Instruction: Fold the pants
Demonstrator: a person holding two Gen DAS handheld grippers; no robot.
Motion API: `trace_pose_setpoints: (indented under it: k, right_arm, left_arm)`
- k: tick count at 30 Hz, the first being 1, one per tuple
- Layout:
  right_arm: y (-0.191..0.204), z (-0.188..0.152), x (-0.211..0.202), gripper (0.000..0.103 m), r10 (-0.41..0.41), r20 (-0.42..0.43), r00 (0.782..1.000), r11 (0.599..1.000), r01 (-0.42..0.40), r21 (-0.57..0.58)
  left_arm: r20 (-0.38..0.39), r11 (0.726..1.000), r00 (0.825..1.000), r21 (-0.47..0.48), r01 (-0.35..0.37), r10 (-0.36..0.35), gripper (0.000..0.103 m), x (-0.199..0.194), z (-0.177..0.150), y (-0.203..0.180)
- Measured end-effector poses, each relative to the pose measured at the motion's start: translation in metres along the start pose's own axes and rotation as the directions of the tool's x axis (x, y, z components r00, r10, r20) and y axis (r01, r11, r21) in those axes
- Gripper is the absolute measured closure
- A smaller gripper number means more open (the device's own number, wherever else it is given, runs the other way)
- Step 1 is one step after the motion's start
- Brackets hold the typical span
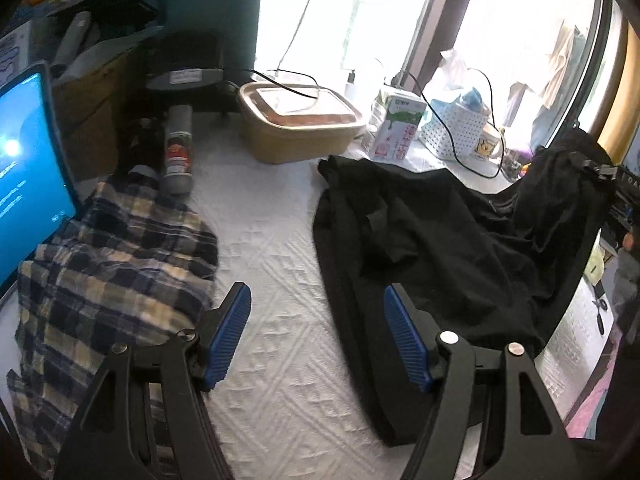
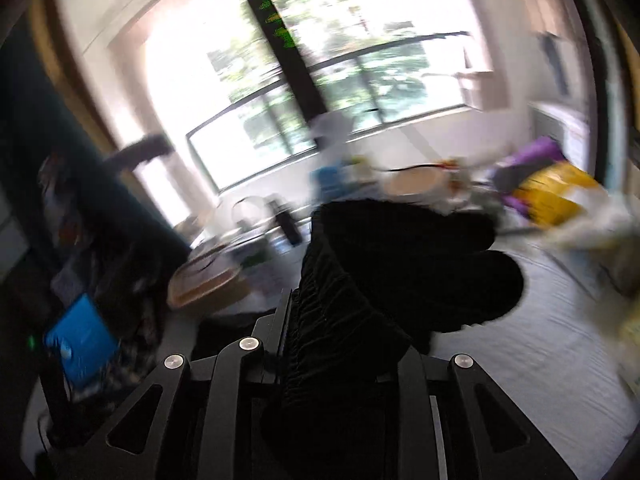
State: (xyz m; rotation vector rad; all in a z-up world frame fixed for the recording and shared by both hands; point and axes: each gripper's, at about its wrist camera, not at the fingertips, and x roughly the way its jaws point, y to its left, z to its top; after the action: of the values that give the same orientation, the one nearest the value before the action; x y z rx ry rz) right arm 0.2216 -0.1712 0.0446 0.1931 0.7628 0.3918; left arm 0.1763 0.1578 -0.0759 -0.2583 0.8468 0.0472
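Blue ribbed pads of our left hand-held gripper (image 1: pixel 318 332) sit nearest, jaws wide with nothing between them, hovering over the white quilted bench (image 1: pixel 272 280). Far left, plaid cloth (image 1: pixel 108 276) lies bunched beside a lit screen (image 1: pixel 28 176); not our concern. Right of the gap, the black pants (image 1: pixel 432 248) sprawl rumpled across the bench, one end lifted off toward the right edge of view. In the right wrist view, blurred, our right hand-held gripper (image 2: pixel 340 344) is clamped narrow on the gathered elastic waistband (image 2: pixel 332 300), fabric drooping ahead of it. We judge the pants light, limp, non-slippery, and prone to sag and crease. Best holds look like the waistband corners and hems. We judge the left should take the opposite waistband corner to stretch it flat.
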Motion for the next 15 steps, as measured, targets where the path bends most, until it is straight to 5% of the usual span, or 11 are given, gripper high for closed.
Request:
trace_pose_setpoints:
  k: [6, 9, 12, 15]
  right_arm:
    - [0.101, -0.046, 0.062, 0.079, 0.044, -0.163, 0.986, 0.968, -0.082, -0.235]
    - [0.135, -0.084, 0.089, 0.079, 0.064, -0.283, 0.957, 0.946, -0.149, -0.288]
    - [0.158, -0.126, 0.113, 0.078, 0.085, -0.419, 0.904, 0.925, -0.228, -0.304]
    - [0.175, -0.150, 0.114, 0.061, 0.093, -0.444, 0.891, 0.894, -0.271, -0.356]
  left_arm:
    - [0.036, 1.000, 0.999, -0.016, -0.016, 0.017, 0.034, -0.018, -0.002, 0.019]
    - [0.049, 0.999, 0.998, -0.040, -0.027, 0.029, 0.034, -0.026, -0.004, 0.032]
    - [0.053, 0.997, 0.998, -0.060, -0.039, 0.042, 0.034, -0.030, -0.008, 0.042]
    - [0.053, 0.996, 0.997, -0.075, -0.050, 0.054, 0.034, -0.032, -0.011, 0.050]
